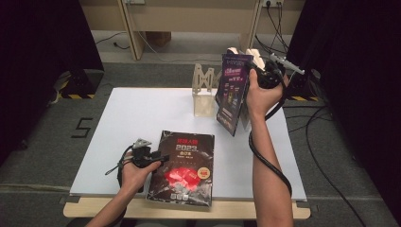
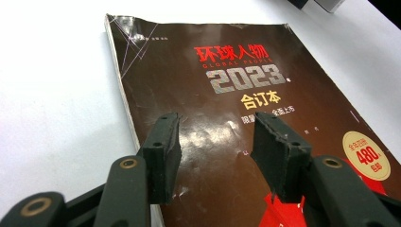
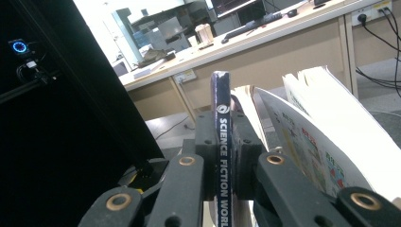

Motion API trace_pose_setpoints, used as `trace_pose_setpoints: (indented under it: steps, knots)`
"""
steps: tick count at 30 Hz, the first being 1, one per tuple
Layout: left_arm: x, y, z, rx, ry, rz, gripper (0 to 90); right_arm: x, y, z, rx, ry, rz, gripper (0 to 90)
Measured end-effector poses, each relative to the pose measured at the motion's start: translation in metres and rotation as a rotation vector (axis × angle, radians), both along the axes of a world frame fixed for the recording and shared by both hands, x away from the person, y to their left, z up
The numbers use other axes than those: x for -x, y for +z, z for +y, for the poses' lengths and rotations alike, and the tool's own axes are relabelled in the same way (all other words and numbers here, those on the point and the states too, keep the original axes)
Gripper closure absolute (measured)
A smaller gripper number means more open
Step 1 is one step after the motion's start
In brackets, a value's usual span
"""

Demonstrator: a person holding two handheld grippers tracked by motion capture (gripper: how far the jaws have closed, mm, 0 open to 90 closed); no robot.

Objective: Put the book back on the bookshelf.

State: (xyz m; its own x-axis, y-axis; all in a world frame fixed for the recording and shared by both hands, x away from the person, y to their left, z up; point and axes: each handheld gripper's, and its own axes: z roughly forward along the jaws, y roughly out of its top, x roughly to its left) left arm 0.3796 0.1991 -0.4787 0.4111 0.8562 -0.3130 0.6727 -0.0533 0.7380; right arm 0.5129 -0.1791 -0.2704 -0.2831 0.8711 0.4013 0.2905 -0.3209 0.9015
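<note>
Lab: black curtains, cabled workbenches

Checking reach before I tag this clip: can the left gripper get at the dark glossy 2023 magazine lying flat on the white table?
Probably yes. The left gripper hangs open right over the dark glossy 2023 magazine, nothing between them; the flat cover may be hard to pinch.

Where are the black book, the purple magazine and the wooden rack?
black book [image 1: 182, 165]: high view, middle of its cover.
purple magazine [image 1: 232, 92]: high view, middle of its front cover.
wooden rack [image 1: 203, 80]: high view, its upright end panel.
</note>
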Motion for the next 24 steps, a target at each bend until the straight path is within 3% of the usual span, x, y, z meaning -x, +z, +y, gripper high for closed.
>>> trace_pose_setpoints:
  steps: [24]
  knots:
    - [-0.001, -0.001, 0.0, -0.008, -0.005, 0.0, 51.6, -0.011, 0.001, 0.006, 0.019, -0.018, -0.016, 84.3]
